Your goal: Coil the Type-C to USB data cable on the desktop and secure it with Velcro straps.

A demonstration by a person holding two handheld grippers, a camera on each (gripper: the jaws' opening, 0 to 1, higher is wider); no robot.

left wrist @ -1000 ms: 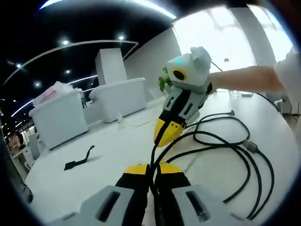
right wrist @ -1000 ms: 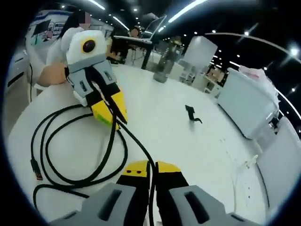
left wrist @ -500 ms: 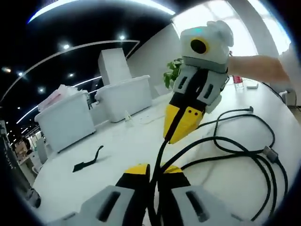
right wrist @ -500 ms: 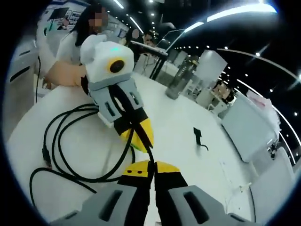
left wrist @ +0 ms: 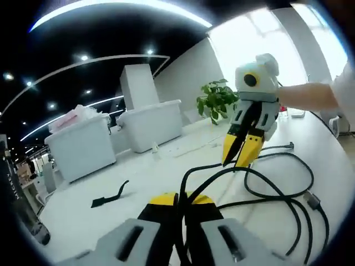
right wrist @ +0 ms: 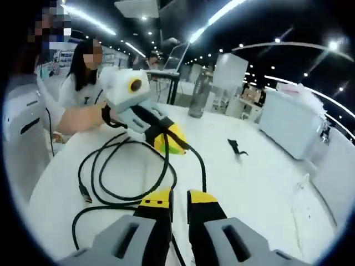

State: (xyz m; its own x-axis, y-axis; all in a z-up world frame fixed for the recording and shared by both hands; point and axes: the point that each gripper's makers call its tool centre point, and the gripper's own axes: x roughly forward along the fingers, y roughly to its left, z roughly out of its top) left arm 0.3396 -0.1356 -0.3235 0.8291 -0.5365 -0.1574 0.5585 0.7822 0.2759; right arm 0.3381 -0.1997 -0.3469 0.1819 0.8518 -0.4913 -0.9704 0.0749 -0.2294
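White tabletop point(right wrist: 260, 183) carries the loose black cable point(right wrist: 105, 185), looped near the left gripper point(right wrist: 180, 145), which is clenched on a strand of it. Beyond that gripper lies the small black strap point(right wrist: 237, 148), well apart from the loops. The right gripper point(right wrist: 178, 198) holds its jaws parted, grasping nothing, with the cable running between them.

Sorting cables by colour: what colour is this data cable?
Black; the cable shows best in the right gripper view.

I'm in an open-plan office or lab: strip lights point(left wrist: 111, 5) overhead, white bins point(left wrist: 80, 147), a potted plant point(left wrist: 215, 100), seated people point(right wrist: 83, 83), a laptop point(right wrist: 177, 55).
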